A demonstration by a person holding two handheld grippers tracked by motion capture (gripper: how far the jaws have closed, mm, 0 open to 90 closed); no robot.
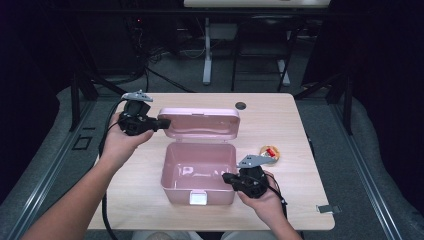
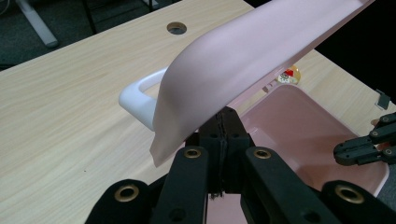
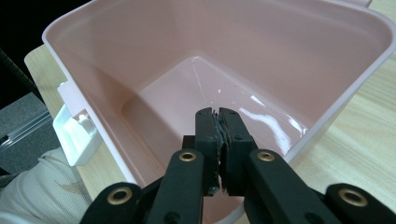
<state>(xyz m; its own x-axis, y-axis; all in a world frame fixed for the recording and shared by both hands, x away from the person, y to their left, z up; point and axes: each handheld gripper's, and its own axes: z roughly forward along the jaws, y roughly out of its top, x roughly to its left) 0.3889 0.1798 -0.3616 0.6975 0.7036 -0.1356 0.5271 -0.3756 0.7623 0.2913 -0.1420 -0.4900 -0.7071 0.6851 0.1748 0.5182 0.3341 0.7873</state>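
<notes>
A pink plastic box [image 1: 170,165] stands open at the table's middle, and its inside [image 3: 187,88] holds nothing. Its lid [image 1: 200,122] is tipped up at the back. My left gripper [image 1: 166,123] is at the lid's left end. Its jaws are shut, pads together, and the tips [image 2: 227,117] are tucked under the lid's edge [image 2: 243,51]. My right gripper [image 1: 226,177] is at the box's right wall near the front. It is shut with nothing between its pads and reaches over the rim into the box [image 3: 218,113]. It also shows across the box [image 2: 343,153].
A white handle [image 2: 140,95] sticks out from the lid's outer face, and a white latch [image 1: 199,199] sits on the box's front wall. A small round red and yellow item [image 1: 270,152] lies right of the box. A cable hole [image 1: 241,105] is behind the lid, and a metal clip [image 1: 327,208] is at the table's right front edge.
</notes>
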